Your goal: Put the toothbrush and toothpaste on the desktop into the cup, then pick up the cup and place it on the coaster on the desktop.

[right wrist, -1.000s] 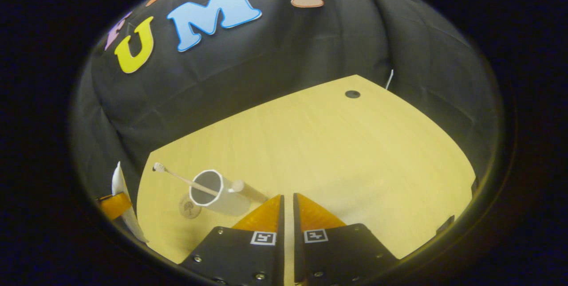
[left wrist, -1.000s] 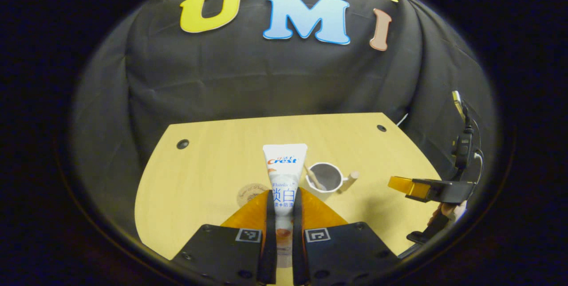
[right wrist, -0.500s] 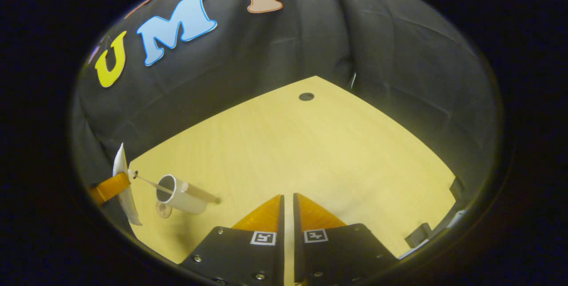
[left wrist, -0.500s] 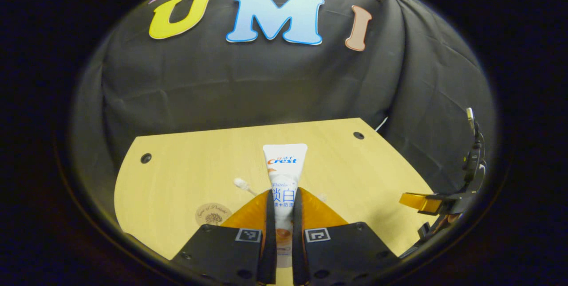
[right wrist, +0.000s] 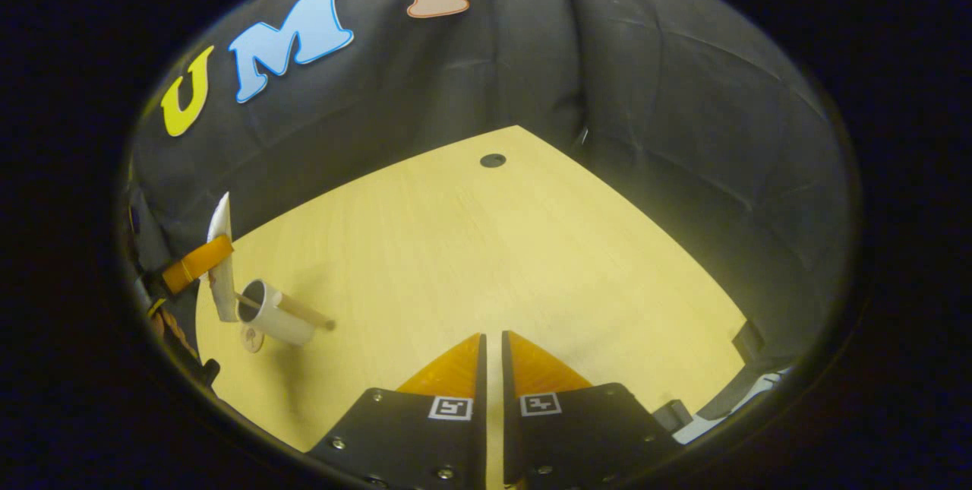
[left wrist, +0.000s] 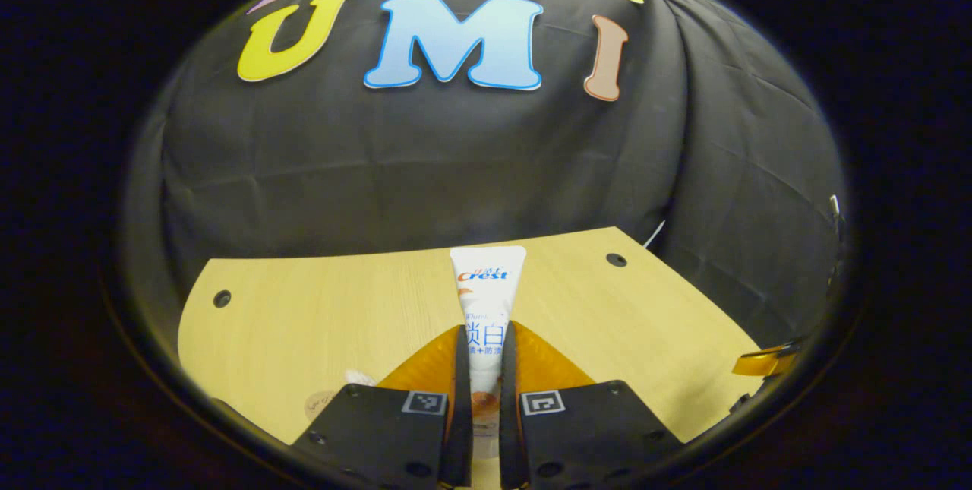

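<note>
My left gripper (left wrist: 480, 338) is shut on a white toothpaste tube (left wrist: 486, 285), which stands upright between its fingers. In the right gripper view the same tube (right wrist: 220, 262) hangs in the left gripper (right wrist: 194, 266), its lower end at the mouth of a white cup (right wrist: 269, 315). The cup has a wooden handle (right wrist: 307, 314). A thin toothbrush stick (right wrist: 244, 298) leans in the cup. A round coaster (right wrist: 252, 338) lies beside the cup, and its edge (left wrist: 319, 403) shows at the lower left. My right gripper (right wrist: 492, 338) is shut on nothing, low over the table and far to the cup's right.
The light wooden table (right wrist: 493, 247) has a dark round hole (right wrist: 493, 160) near its far corner and black cloth walls close behind. The right gripper's tip (left wrist: 767, 362) pokes in at the table's right edge. Dark and white items (right wrist: 729, 399) sit off the near right edge.
My left gripper carried the toothpaste over to the cup, which dropped out of the left gripper view. The right gripper drew back to the right and stayed shut.
</note>
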`<state>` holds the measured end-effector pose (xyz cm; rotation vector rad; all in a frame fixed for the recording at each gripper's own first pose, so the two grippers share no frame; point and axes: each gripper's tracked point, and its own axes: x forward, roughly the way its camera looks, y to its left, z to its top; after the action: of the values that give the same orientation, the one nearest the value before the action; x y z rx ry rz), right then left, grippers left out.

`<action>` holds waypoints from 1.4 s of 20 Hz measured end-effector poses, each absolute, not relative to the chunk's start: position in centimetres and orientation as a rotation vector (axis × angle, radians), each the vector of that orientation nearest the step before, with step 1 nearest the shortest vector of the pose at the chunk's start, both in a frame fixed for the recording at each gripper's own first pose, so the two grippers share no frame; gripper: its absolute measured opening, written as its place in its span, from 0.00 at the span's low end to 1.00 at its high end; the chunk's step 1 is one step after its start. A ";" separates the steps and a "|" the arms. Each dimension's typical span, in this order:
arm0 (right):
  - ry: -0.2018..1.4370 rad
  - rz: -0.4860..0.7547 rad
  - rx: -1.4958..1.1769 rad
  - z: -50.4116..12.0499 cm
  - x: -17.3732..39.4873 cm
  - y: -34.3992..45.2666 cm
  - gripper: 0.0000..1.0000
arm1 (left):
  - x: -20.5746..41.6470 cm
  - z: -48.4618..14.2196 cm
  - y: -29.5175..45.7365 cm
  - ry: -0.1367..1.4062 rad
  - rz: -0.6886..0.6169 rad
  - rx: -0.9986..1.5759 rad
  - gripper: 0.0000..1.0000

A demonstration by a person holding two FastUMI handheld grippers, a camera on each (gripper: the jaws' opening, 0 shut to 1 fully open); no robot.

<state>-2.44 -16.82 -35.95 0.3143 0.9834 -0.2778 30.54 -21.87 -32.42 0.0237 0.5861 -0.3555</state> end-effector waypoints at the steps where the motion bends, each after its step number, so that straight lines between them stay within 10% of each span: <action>1: 0.987 -0.281 0.311 -36.1 -2.5 -17.3 0.08 | 30.7 -33.0 -21.9 0.589 -0.349 0.031 0.21; 11: 1.029 -0.251 0.286 -37.0 -2.7 -18.2 0.09 | 30.3 -36.4 -20.2 0.600 -0.245 0.052 0.23; 19: 1.040 -0.218 0.303 -37.0 -2.3 -17.0 0.09 | 29.2 -35.6 -20.7 0.580 -0.258 0.065 0.45; 22: 1.035 -0.200 0.307 -36.8 -1.9 -16.1 0.09 | 28.5 -34.8 -21.5 0.570 -0.283 0.065 0.92; 28: 1.018 -0.065 0.289 -35.6 0.2 -13.0 0.09 | 25.6 -30.8 -21.8 0.526 -0.297 0.042 0.91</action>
<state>0.17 -12.96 -35.64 0.2893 1.0179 -0.0655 25.64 -21.81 -30.84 0.0424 0.5264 -0.2974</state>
